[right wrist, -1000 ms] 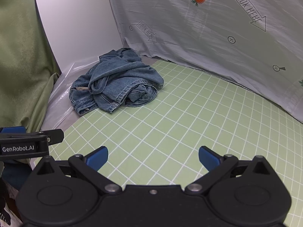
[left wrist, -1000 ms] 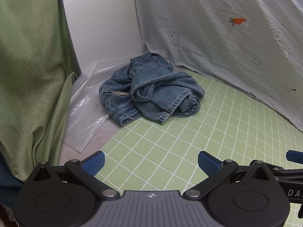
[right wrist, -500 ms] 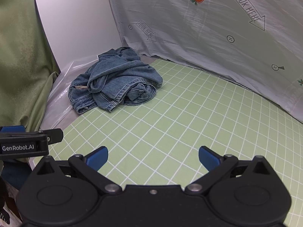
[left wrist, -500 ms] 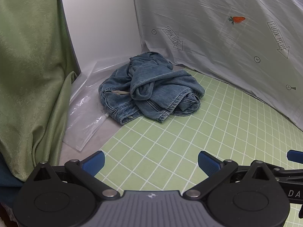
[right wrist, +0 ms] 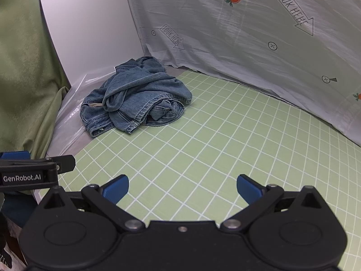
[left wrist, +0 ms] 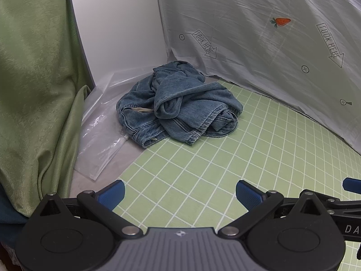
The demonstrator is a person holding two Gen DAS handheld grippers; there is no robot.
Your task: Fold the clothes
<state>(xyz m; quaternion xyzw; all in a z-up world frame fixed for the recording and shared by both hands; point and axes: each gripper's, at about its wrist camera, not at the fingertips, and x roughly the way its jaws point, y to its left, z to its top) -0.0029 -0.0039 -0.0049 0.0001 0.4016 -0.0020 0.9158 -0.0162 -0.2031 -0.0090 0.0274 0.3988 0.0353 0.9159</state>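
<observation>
Denim heap (left wrist: 178, 106) at far left corner of mat (left wrist: 225, 162), crumpled, unfolded; part on green grid, part on clear plastic sheet (left wrist: 101, 140) at mat's left edge. Waistband and hems exposed toward near side, pale label strip showing at left of heap. Same heap in right view (right wrist: 135, 99), same lie, half off mat (right wrist: 214, 135) onto plastic (right wrist: 67, 124).

Left gripper (left wrist: 180, 190) low over near edge of mat, jaws spread wide, blue pads (left wrist: 111, 194) well apart, nothing between them but grid. Well short of denim, no contact.

Right gripper (right wrist: 182, 187) likewise released, pads (right wrist: 116, 187) wide, empty, over bare mat. Denim well ahead and to its left. Left gripper's side (right wrist: 33, 171) visible at left edge of right view, marked "GenRobot.AI"; right gripper's blue tip (left wrist: 352, 184) at right edge of left view. Both side by side, level, near each other.

Backdrop: grey sheet (left wrist: 259, 40) hung behind mat, printed with arrows, small crossed circles, one orange carrot (left wrist: 281, 21). White panel (left wrist: 117, 27) behind heap. Green curtain (left wrist: 38, 79) draped at left, hem reaching down beside plastic. Same sheet (right wrist: 237, 27), panel (right wrist: 90, 27) and curtain (right wrist: 24, 79) in right view.
</observation>
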